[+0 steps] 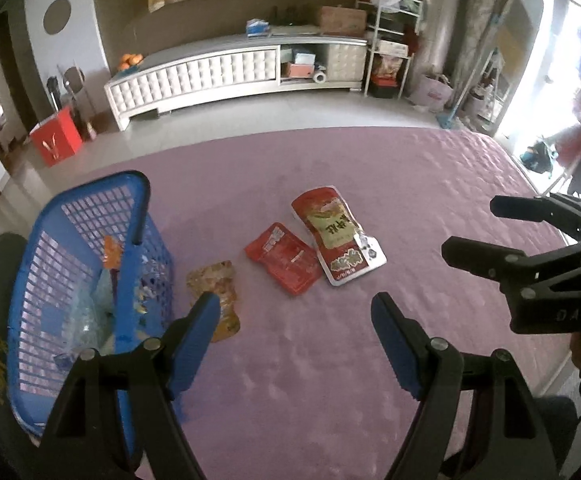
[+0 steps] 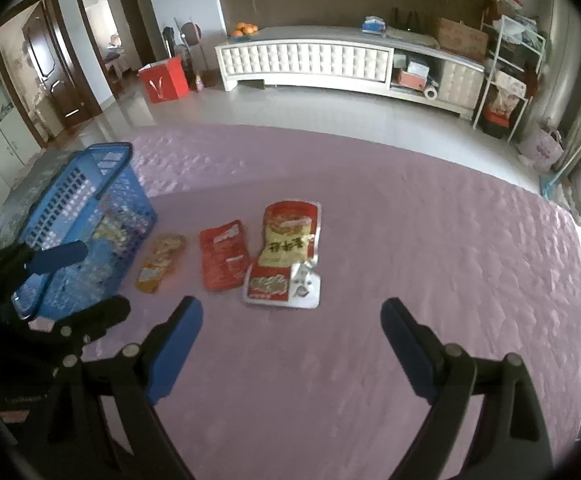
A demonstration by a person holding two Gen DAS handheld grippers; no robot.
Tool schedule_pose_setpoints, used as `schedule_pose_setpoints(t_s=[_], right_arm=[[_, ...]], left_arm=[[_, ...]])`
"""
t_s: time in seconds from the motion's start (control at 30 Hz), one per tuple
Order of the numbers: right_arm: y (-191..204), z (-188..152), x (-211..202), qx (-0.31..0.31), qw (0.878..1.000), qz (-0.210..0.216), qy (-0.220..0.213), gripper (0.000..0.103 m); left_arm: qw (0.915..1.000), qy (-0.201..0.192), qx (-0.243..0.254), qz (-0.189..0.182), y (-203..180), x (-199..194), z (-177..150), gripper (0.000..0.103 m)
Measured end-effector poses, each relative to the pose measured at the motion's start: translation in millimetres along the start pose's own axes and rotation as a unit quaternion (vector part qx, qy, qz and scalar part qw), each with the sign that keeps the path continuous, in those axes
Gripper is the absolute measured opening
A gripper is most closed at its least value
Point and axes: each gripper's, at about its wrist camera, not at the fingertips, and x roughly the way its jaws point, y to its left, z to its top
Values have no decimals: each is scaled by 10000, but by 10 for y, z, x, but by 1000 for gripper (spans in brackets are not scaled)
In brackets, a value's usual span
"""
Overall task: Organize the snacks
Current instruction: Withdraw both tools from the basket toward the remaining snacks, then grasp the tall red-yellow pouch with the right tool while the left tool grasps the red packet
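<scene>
I see both my left claw (image 1: pixel 296 344) and right claw (image 2: pixel 292 350) spread wide above three snack packets (image 1: pixel 280 258) beside the blue basket (image 1: pixel 86 216).

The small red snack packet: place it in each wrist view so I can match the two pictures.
Left wrist view: small red snack packet lies centre frame on the purple cloth, between the orange-brown packet and the big red-and-yellow bag.
Right wrist view: same packet, left of centre.
Shared landmark: blue basket, at the left in both.
</scene>
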Motion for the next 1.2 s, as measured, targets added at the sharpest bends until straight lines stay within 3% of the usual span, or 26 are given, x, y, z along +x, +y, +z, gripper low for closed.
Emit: schedule_pose_setpoints(t_s=[0.37, 0.57, 0.87, 1.0, 1.1, 1.2], right_arm=[[-167, 164, 711, 143, 9990, 77, 420, 93], [-170, 258, 1041, 206, 9976, 164, 635, 88], [-127, 359, 1496, 316, 9942, 237, 1000, 86], [-56, 367, 1573, 180, 9942, 132, 1056, 71], [-1, 379, 1567, 22, 9943, 32, 1067, 67], [57, 350, 1510, -202, 9942, 160, 1044, 52]], left_arm=[[9994, 216, -244, 122, 24, 570, 108, 71], [9976, 234, -505, 422, 183, 762, 170, 67], [9975, 305, -377, 512, 243, 936, 177, 67], [9975, 347, -380, 484, 281, 1012, 178, 67], [9975, 391, -415, 408, 303, 1055, 182, 67], [9975, 393, -403, 421, 282, 1067, 192, 67]])
